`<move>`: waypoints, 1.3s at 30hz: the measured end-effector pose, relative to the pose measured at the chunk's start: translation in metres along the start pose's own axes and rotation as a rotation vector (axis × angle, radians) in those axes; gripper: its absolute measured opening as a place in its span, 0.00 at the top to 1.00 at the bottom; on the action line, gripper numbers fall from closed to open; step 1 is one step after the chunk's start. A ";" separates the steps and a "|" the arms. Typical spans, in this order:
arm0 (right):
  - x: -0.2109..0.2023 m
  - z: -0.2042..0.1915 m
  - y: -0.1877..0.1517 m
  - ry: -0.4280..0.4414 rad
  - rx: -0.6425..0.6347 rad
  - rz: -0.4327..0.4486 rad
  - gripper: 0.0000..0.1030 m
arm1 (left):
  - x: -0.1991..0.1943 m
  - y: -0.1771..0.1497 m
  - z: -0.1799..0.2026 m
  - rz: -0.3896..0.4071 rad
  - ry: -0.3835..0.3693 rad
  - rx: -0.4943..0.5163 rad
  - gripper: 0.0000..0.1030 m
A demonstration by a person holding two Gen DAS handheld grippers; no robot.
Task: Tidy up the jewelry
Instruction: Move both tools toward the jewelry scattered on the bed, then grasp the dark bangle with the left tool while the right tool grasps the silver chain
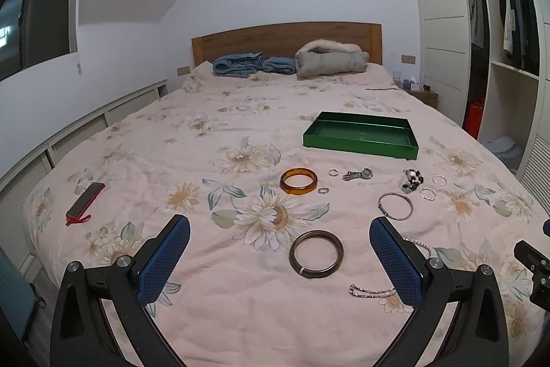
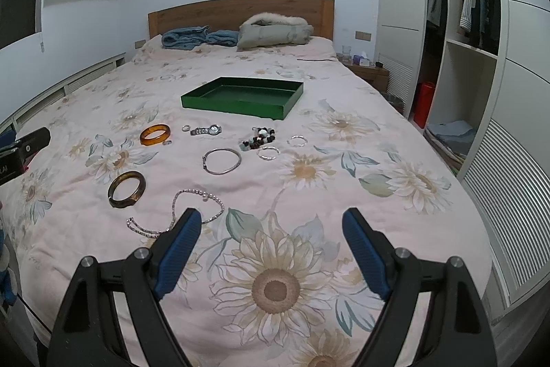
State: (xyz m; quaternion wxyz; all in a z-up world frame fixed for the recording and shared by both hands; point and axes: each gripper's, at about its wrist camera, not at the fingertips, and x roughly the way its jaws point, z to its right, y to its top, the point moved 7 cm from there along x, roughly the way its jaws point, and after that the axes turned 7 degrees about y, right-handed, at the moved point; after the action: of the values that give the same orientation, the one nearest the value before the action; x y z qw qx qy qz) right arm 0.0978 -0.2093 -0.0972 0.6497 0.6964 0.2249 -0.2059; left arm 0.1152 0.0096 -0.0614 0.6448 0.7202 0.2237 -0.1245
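Jewelry lies spread on a floral bedspread. An empty green tray (image 1: 361,143) (image 2: 240,109) sits beyond it. A dark bangle (image 1: 316,254) (image 2: 126,189) lies just ahead of my left gripper (image 1: 279,226), which is open and empty. An amber bangle (image 1: 298,181) (image 2: 155,134), a watch (image 1: 358,174) (image 2: 206,130), a silver bracelet (image 1: 395,206) (image 2: 221,161), a bead bracelet (image 1: 413,181) (image 2: 257,140), small rings and a pearl necklace (image 2: 178,215) lie around. My right gripper (image 2: 271,222) is open and empty, its left finger over the necklace's edge.
A red-and-black flat case (image 1: 84,203) lies at the bed's left edge. Blue towels (image 1: 251,63) and a rolled coat (image 1: 330,59) lie by the headboard. An open wardrobe (image 2: 464,23) stands to the right of the bed.
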 end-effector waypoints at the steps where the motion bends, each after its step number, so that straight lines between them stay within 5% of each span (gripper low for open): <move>1: 0.001 -0.001 0.001 0.001 -0.001 -0.001 0.19 | 0.001 0.001 -0.001 0.000 0.000 -0.001 0.00; 13: 0.007 -0.010 0.008 0.013 -0.019 -0.005 0.19 | 0.013 -0.003 0.003 -0.061 -0.068 0.020 0.00; 39: 0.038 -0.038 0.015 0.139 -0.080 -0.046 0.19 | 0.062 -0.012 -0.002 -0.137 -0.061 0.004 0.00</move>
State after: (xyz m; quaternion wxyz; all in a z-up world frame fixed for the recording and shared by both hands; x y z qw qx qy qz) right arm 0.1370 -0.1702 -0.1046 0.6547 0.6772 0.2935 -0.1630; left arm 0.1625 0.0224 -0.1009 0.6401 0.7003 0.2522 -0.1906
